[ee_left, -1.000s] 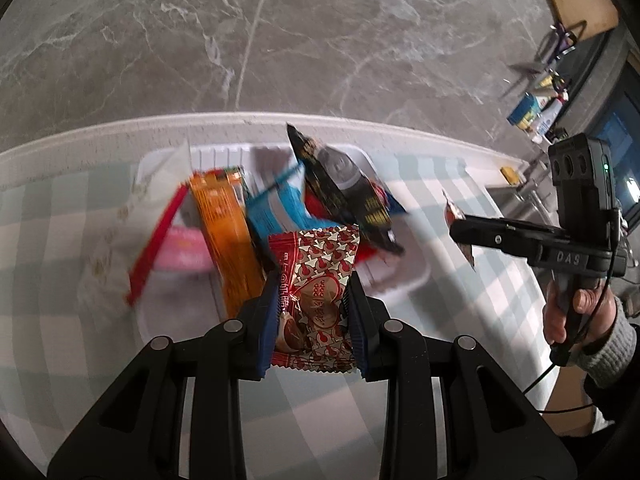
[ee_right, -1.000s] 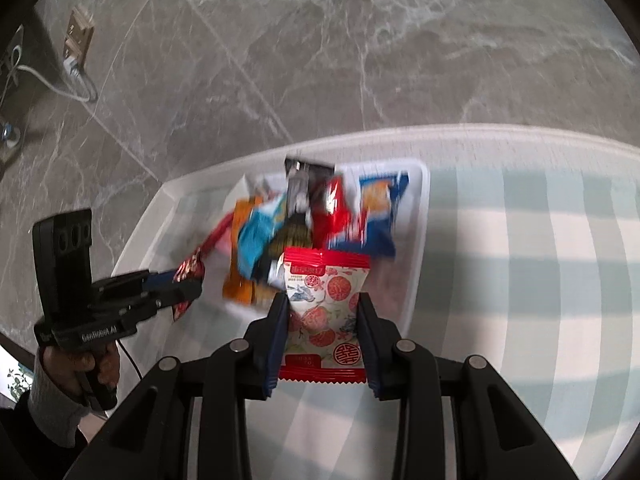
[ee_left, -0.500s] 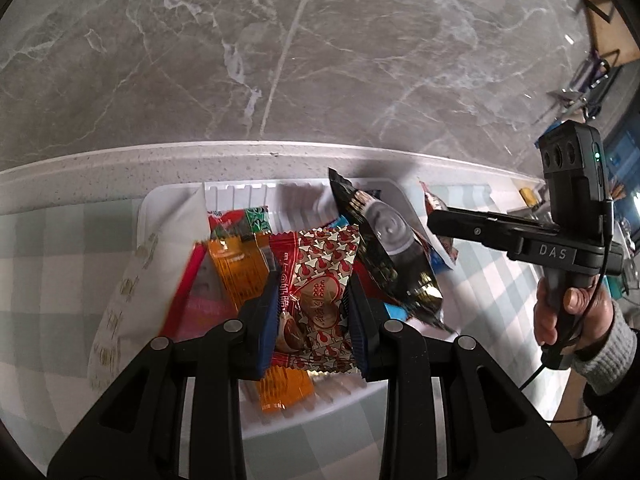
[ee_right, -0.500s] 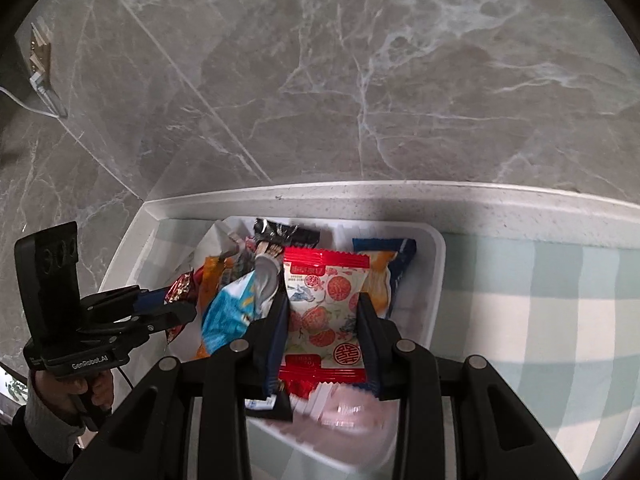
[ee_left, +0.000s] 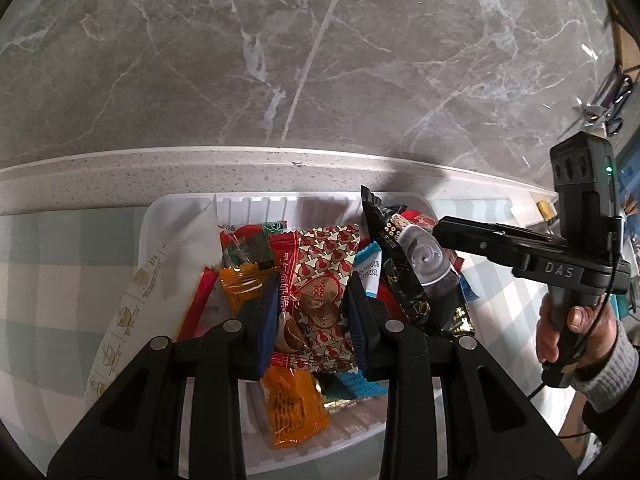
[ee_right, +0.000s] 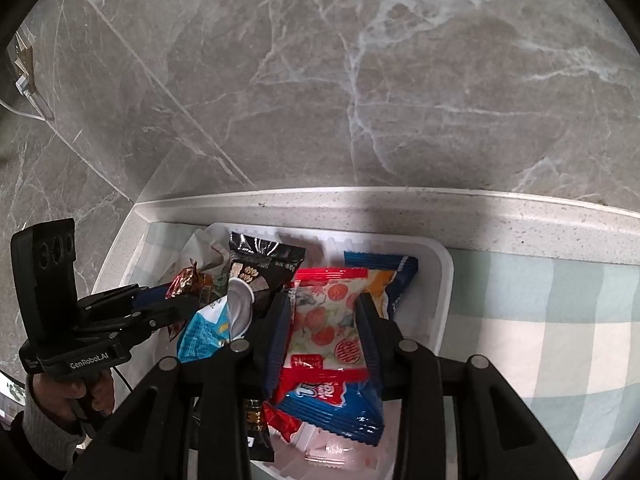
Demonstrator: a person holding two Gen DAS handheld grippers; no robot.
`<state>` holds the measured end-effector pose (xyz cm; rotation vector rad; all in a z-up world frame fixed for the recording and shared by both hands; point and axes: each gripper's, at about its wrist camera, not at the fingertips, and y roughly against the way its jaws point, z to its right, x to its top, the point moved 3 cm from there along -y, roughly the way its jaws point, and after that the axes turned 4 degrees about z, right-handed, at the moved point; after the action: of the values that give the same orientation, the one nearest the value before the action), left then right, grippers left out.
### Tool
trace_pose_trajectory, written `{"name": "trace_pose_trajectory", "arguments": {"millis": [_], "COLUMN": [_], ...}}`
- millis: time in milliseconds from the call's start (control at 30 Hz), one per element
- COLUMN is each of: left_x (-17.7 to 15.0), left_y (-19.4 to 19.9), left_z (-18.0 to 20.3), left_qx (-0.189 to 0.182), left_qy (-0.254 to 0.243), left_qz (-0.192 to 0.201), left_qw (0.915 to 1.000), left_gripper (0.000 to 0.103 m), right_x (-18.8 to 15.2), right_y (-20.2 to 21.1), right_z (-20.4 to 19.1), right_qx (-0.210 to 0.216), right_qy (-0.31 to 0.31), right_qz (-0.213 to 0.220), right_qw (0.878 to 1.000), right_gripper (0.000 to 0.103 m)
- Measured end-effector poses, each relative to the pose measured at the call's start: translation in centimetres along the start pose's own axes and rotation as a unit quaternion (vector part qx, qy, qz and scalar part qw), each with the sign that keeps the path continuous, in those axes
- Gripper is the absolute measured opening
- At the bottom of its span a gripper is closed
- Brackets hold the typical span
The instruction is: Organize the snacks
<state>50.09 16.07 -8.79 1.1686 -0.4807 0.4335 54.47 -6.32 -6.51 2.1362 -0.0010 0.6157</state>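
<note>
Two snacks are in our claws right now, and both hang over the white bin (ee_left: pixel 180 204). Our left claw (ee_left: pixel 310 320) is closed partway and squeezes a red pack with hearts (ee_left: pixel 320 280) between its blue pads. That pack sits in the middle of the left view, just above the pile in the bin. Our right claw (ee_right: pixel 322 328) is closed partway too, and it pinches a white pack with red circles (ee_right: pixel 326 316). That one is in the middle of the right view, over the right half of the bin.

Lots of snacks are in the bin already. We see an orange pack (ee_left: pixel 294 408) at the bottom middle of the left view, a black bag (ee_left: pixel 416 280) leaning up to the right of the middle, a light blue pack (ee_left: pixel 368 264) beside it, and a white paper packet (ee_left: pixel 168 280) leaning on the left wall. In the right view a dark blue bag (ee_right: pixel 340 404) lies under our right claw.

So we think most of the job is done. What is left is small: let go of these two packs so they drop in with the rest. On the checked cloth (ee_right: pixel 540 320) around the bin we see no loose snacks, but we cannot see the whole table, so more may be waiting. The pile looks full and messy, so a pack could slide off the top.
</note>
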Motion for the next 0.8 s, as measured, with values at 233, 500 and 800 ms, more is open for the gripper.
{"name": "trace_pose_trajectory", "arguments": {"millis": [233, 500, 800], "left_x": [0.1, -0.2, -2.1], "left_y": [1.0, 3.5, 6.5], "left_z": [0.0, 1.1, 4.3], "left_qx": [0.004, 0.018, 0.035], "left_qy": [0.013, 0.004, -0.013], "left_qz": [0.019, 0.040, 0.053], "left_qw": [0.9997, 0.9990, 0.9979], "left_gripper": [0.064, 0.066, 0.077], "right_x": [0.2, -1.6, -6.3], "right_y": [1.8, 5.9, 10.8], "right_z": [0.1, -0.5, -1.9], "right_qx": [-0.002, -0.010, -0.030], "right_qy": [-0.005, -0.004, 0.012], "right_qz": [0.027, 0.062, 0.084], "right_qw": [1.000, 0.998, 0.996], "right_gripper": [0.044, 0.053, 0.063]}}
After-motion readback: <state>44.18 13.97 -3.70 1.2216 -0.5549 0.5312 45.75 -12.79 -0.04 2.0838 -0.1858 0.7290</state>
